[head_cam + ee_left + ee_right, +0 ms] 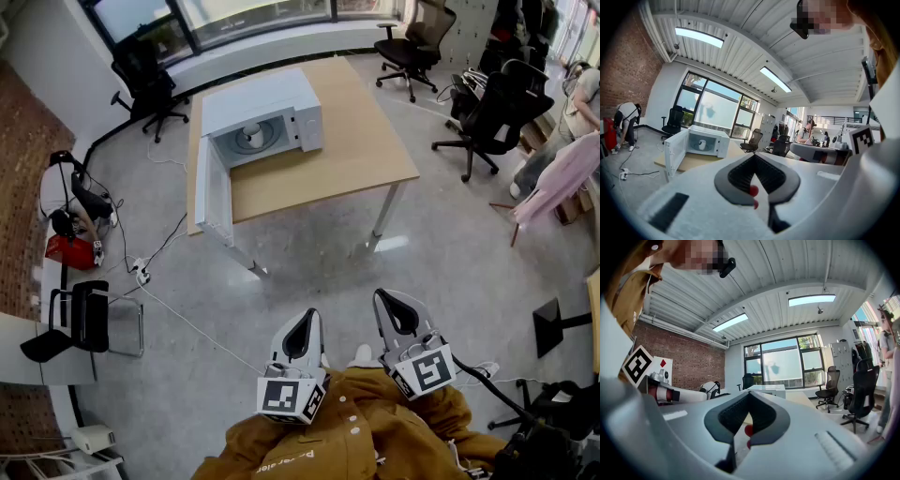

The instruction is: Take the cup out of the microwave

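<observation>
1. White cup (251,134) sits inside the microwave (281,98) on the table (356,150); door (214,192) hangs open.
2. Left gripper (305,328) and right gripper (386,302): jaws pressed together, empty, well away from the table. Approach and spread the jaws before reaching in.
3. Floor cable (187,323) and the open door's edge may obstruct.

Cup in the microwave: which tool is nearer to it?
Left, slightly. The left tool sits almost straight back from the cup; the right tool is beside it, offset further right. Both are well short of the table.

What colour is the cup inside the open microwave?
White; the cup shows best in the head view.
</observation>
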`<state>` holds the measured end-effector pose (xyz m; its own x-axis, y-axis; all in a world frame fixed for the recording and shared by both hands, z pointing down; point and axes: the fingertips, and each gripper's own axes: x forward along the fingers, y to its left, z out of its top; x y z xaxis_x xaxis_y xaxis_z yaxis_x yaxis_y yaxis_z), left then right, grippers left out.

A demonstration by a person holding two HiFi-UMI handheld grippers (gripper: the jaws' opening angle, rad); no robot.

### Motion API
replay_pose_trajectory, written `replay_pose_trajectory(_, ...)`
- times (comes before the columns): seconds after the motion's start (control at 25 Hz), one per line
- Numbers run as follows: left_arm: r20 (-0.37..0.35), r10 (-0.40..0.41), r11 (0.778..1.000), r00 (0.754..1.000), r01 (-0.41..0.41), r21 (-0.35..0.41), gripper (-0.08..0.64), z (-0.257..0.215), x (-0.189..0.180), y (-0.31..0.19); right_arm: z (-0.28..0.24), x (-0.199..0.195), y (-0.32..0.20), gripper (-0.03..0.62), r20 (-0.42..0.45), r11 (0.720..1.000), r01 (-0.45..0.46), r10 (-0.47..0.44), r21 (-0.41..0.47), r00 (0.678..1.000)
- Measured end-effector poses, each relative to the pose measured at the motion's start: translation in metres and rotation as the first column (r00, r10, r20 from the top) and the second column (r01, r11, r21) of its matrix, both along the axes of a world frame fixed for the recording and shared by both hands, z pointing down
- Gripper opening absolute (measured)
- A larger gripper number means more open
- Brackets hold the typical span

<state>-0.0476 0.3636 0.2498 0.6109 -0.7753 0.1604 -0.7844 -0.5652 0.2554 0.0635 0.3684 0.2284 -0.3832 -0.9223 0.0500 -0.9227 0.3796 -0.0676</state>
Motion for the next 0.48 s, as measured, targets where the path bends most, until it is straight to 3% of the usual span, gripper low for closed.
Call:
replay_pose_trajectory(0.36,0.022,-0.012,1.0,1.0,0.012,0.007,0.005,-0.0035,0.0051,0.0082,-0.0012,0.0011,0.0015,0.006,-0.013,1.0,0.025,-0.025,-0.006,1.0)
replay_pose_trajectory(0.48,0.022,-0.035,0.999,0.999,0.034,0.007,0.005,-0.0038,0.0016,0.0058,-0.0005,0.0,0.0001,0.006,0.019,0.998,0.053,-0.053,-0.02,0.998)
